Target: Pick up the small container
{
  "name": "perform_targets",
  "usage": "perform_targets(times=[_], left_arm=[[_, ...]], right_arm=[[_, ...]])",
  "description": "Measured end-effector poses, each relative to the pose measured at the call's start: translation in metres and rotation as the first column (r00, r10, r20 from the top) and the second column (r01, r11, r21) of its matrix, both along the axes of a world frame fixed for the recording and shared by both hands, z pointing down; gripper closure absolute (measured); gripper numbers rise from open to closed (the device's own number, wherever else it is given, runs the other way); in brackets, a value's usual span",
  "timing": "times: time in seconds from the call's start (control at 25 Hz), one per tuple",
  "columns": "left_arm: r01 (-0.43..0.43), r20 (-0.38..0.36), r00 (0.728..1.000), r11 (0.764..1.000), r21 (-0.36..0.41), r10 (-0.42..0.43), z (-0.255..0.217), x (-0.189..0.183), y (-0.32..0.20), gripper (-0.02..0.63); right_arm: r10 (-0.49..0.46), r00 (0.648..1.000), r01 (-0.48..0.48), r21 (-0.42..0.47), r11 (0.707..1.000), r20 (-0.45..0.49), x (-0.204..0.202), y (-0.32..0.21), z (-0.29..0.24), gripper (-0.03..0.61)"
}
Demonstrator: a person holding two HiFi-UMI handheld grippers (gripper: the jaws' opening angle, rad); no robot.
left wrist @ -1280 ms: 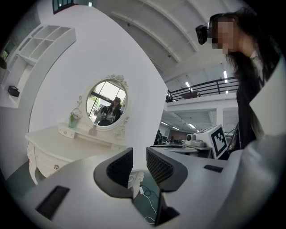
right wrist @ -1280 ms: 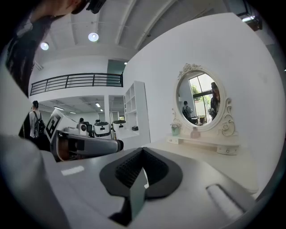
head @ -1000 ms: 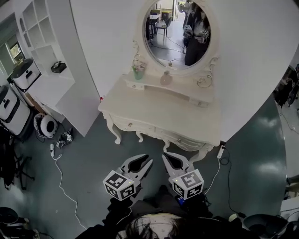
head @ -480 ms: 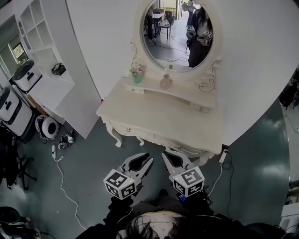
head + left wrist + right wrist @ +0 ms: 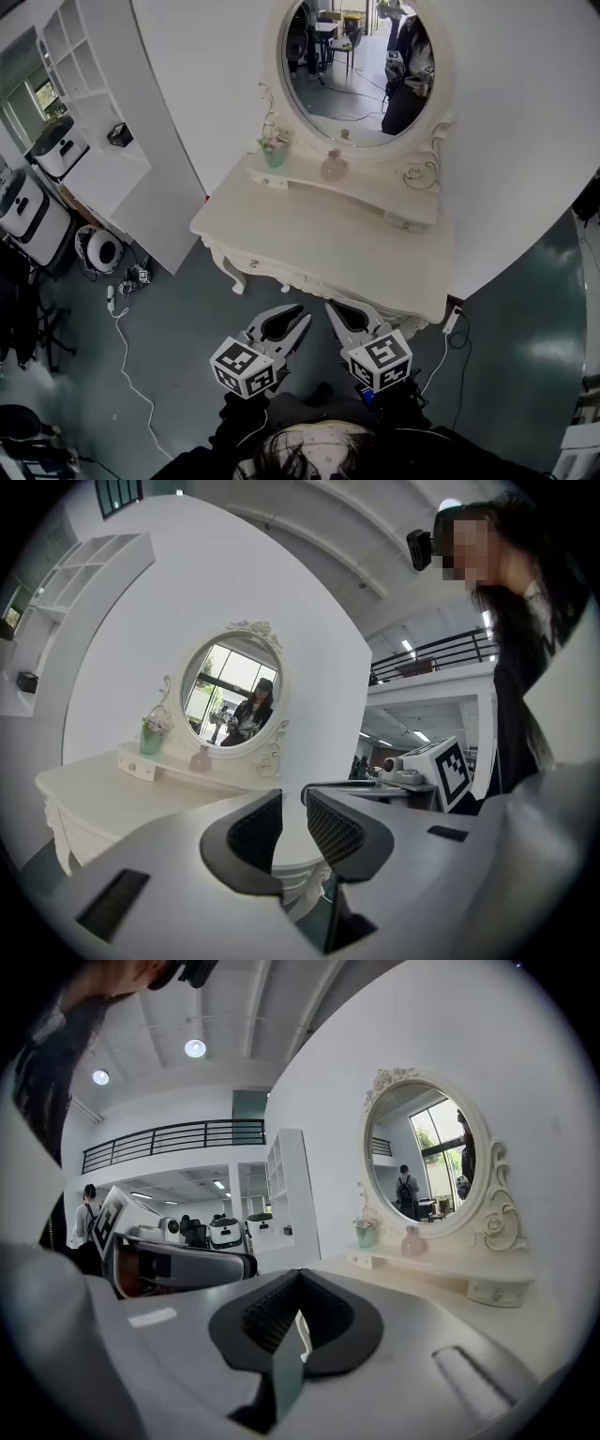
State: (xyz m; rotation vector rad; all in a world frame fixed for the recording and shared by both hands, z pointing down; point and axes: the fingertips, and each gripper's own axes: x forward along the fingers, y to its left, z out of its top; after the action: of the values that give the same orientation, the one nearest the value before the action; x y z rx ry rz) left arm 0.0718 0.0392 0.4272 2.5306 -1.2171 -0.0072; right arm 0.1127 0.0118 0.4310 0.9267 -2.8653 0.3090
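Two empty tools hover before the cream table: left tool jaws almost together, right tool jaws closed; a small pink container stands on its shelf.

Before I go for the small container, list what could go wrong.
1. The left gripper and right gripper are both shut; reaching in that way would likely knock the small container over.
2. It stands on a narrow shelf just below the mirror, near a flower pot; overshooting could strike either.

Small pinkish container on the dressing-table shelf
Round-bodied with a narrow top, it stands upright below the oval mirror, apart from a green flower pot.
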Motion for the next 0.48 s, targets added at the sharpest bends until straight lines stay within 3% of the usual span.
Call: perform_targets(times=[0.48], left_arm=[[0.006, 0.006, 1.0, 0.999, -0.041, -0.006, 0.014, 0.003, -0.027, 0.532]], right_arm=[[-0.012, 1.0, 0.012, -0.031, 0.999, 0.003, 0.0, -0.029, 0.014, 0.569]])
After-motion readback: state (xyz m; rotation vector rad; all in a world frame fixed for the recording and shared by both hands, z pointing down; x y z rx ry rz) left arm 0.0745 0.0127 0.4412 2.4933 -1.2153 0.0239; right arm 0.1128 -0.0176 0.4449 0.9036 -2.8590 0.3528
